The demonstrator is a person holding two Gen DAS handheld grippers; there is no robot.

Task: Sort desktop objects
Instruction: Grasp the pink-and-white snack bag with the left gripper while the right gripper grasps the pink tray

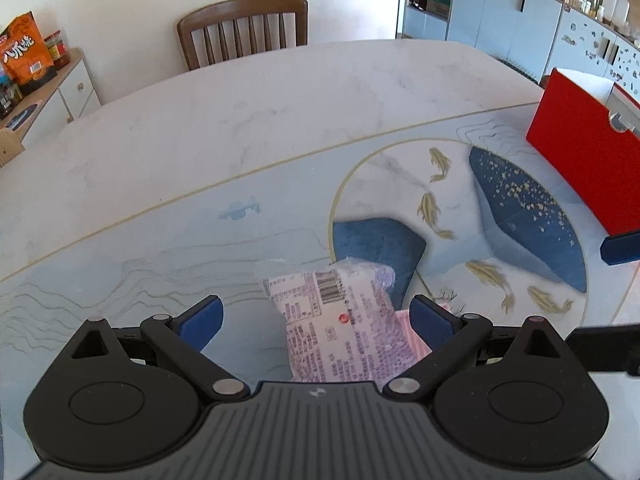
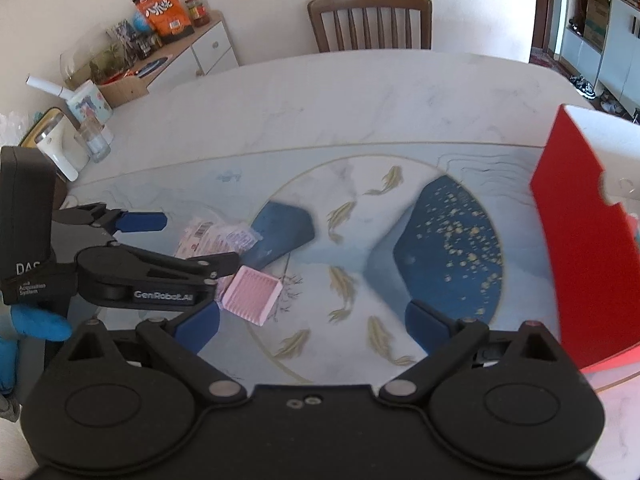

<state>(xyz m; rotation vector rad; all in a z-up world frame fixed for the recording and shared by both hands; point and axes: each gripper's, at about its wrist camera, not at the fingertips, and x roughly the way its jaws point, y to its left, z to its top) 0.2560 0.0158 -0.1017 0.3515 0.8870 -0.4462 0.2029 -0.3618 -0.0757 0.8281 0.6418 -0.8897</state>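
A pink-and-white snack packet [image 1: 340, 320] with a barcode lies on the patterned mat between the open fingers of my left gripper [image 1: 316, 318], which is low over it. It also shows in the right wrist view [image 2: 212, 238]. A pink ribbed square pad [image 2: 252, 294] lies beside the packet; its corner shows in the left wrist view [image 1: 412, 330]. My right gripper [image 2: 312, 326] is open and empty over the mat's fish pattern. A red open box [image 2: 580, 264] stands at the right, also in the left wrist view [image 1: 584, 152].
The marble table [image 1: 240, 112] has a wooden chair [image 1: 244, 30] behind it. A sideboard [image 2: 180, 56] with snack bags and jars stands at the far left. A glass jar [image 2: 94, 140] and a white appliance [image 2: 60, 148] sit at the table's left edge.
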